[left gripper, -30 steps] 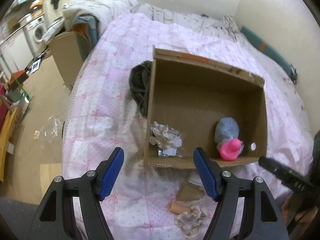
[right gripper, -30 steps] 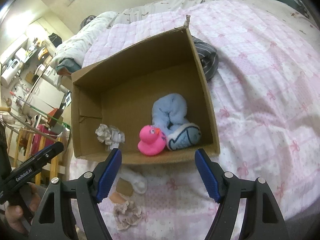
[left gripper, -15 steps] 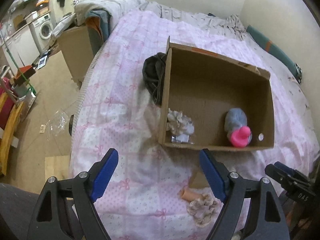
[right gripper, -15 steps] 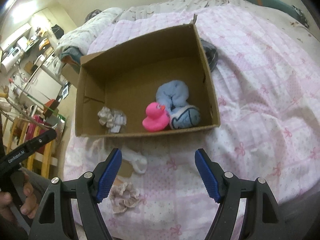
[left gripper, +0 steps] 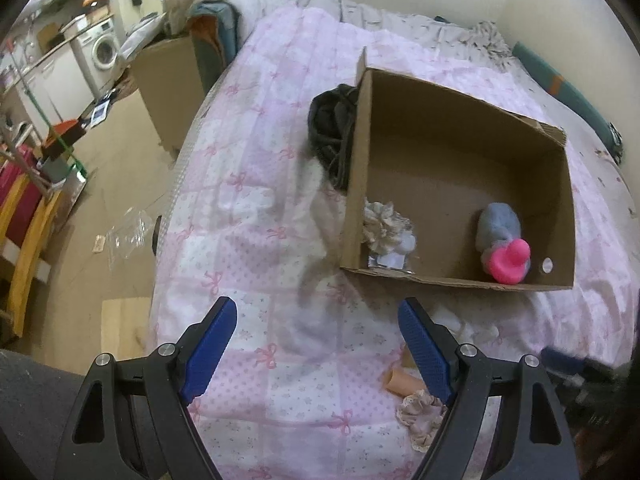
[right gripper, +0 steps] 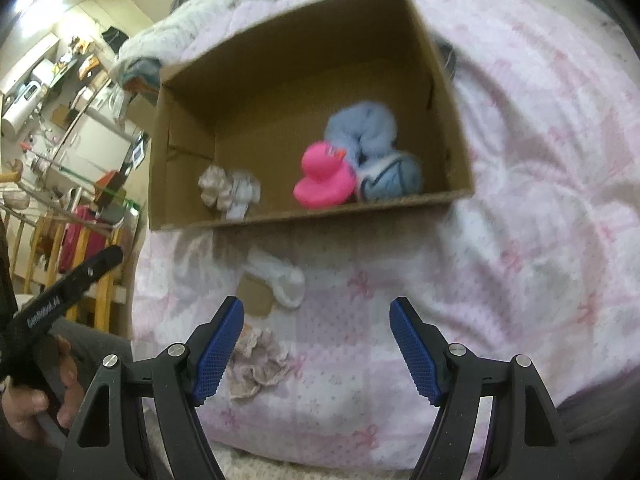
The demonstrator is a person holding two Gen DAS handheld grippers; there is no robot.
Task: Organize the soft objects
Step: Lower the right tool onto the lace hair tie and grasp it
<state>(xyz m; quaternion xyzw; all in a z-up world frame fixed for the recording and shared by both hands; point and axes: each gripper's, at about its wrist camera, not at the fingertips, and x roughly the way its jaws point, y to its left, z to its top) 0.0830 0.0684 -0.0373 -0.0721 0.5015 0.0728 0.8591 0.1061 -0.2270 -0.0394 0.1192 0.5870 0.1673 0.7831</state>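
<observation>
A cardboard box [left gripper: 460, 184] sits open on a bed covered by a pink bow-patterned quilt [left gripper: 256, 208]. Inside the box, against its near wall, lie a cream scrunchie [left gripper: 382, 224] on a bit of packaging at one end and, at the other end, a pink rubber duck [right gripper: 322, 176] touching a rolled light-blue sock [right gripper: 372, 148]. A dark bundle of fabric [left gripper: 334, 128] rests on the quilt against the outside of the box's far-left wall. On the quilt in front of the box lie a white sock [right gripper: 280, 278], a small piece of brown card [right gripper: 254, 294] beside it, and a frilly pink scrunchie [right gripper: 258, 362] nearest the person. The left claw [left gripper: 316, 346] hangs over the quilt, released, with nothing between its blue pads. The right claw [right gripper: 316, 344] is also spread wide and empty, the frilly pink scrunchie just beside its left pad. A hand [right gripper: 38, 404] grips the left tool's handle at the edge of the right wrist view.
</observation>
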